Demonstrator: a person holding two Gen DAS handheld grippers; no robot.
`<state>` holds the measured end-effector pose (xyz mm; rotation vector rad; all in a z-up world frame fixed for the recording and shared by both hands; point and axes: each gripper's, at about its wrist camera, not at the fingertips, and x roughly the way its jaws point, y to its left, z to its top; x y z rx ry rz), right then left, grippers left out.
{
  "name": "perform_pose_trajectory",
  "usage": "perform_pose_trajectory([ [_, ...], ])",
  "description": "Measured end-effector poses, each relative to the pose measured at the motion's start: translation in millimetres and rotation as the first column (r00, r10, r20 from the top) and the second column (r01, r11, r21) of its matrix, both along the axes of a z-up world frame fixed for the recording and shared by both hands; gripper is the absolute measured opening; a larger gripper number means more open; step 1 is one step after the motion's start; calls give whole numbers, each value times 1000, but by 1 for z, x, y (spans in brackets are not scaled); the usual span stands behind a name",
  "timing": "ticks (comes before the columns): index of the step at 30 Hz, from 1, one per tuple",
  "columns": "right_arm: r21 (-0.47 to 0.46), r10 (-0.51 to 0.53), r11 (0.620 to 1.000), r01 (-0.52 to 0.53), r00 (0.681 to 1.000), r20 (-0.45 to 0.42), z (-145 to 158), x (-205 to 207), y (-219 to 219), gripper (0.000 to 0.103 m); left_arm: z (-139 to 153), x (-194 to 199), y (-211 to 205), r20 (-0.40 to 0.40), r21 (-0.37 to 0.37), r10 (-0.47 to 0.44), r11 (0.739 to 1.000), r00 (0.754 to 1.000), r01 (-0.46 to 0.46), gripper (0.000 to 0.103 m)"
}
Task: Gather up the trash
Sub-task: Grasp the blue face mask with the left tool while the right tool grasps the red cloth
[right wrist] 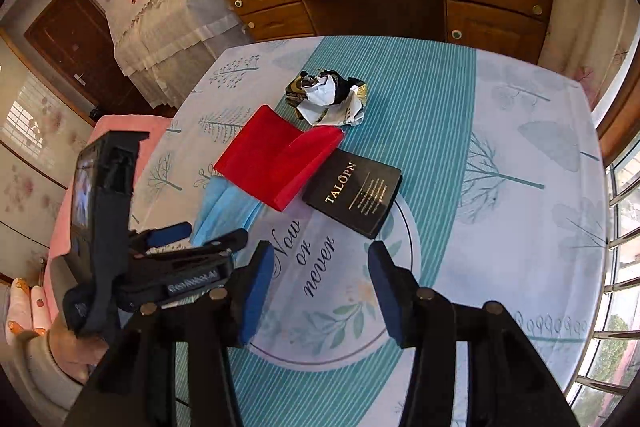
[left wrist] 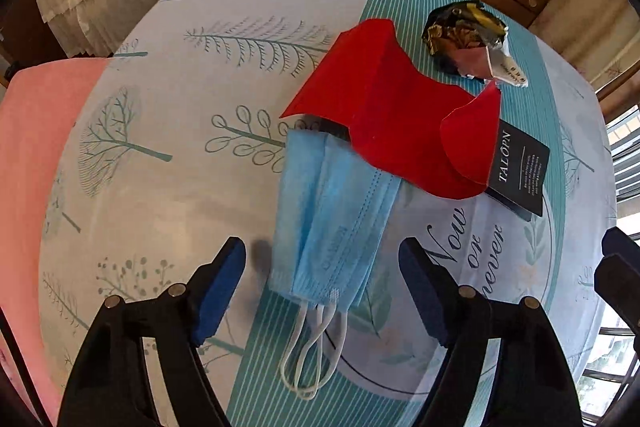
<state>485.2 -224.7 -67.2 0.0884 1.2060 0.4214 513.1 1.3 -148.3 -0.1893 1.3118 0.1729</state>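
Your left gripper (left wrist: 322,291) sits nearest the lens, jaws spread wide and holding nothing, straddling the near end of the blue face mask (left wrist: 332,223), whose white ear loops (left wrist: 312,351) trail toward you. The mask's far end is tucked under the folded red paper (left wrist: 392,123). A black TALOPN card (left wrist: 520,173) lies just beside the red paper, partly under its edge, and a crumpled foil wrapper (left wrist: 464,35) rests beyond it, all on the tree-print surface (left wrist: 168,115). Your right gripper (right wrist: 320,291) hangs open and empty over the "Now or never" print (right wrist: 308,251), apart from the trash.
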Motion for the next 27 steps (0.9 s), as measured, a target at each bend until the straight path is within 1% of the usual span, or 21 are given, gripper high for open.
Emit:
perform_pose_trajectory([
  [1,10,1,1000,-1,1000,-10,-3,5,1,49,-4,2,-2,-10,2,-1,1000,1000,1,70],
  [2,19,3,1000,-3,1000,-18,-6,9,2,49,-4,3,-6,12,27,-6,1000,1000,6,70],
  [5,40,13,999,-11,999,-37,-14,21,9,49,-6,2,-9,35,26,-5,1000,999,4,68],
  [7,54,17,998,-14,999,-52,-19,28,16,49,-6,1,-10,57,28,-4,1000,998,3,57],
  [9,68,14,998,-9,997,-70,-24,36,23,49,-3,0,-7,69,27,-5,1000,998,3,31],
  [10,77,9,997,-3,997,-83,-27,41,26,49,-3,0,-5,68,25,1,1000,998,-3,24],
  [11,85,5,996,3,996,-93,-30,44,29,49,-3,0,-2,65,16,10,1000,998,-11,11],
  [14,110,-16,993,30,991,-129,-38,55,38,49,-4,-7,12,57,-66,64,996,996,-60,9],
  [19,117,-51,990,75,980,-193,-52,68,53,49,5,-30,31,73,-88,119,990,990,-112,8],
  [24,103,-62,991,86,976,-209,-59,72,69,49,15,-56,44,91,-122,180,978,979,-168,9],
  [25,94,-67,992,89,976,-209,-62,74,73,49,18,-60,55,92,-126,187,976,978,-175,9],
  [26,80,-75,992,94,974,-213,-64,74,76,48,19,-63,58,93,-127,197,975,976,-185,9],
  [27,69,-85,992,103,971,-221,-68,76,79,40,24,-65,61,94,-127,205,973,974,-192,9],
])
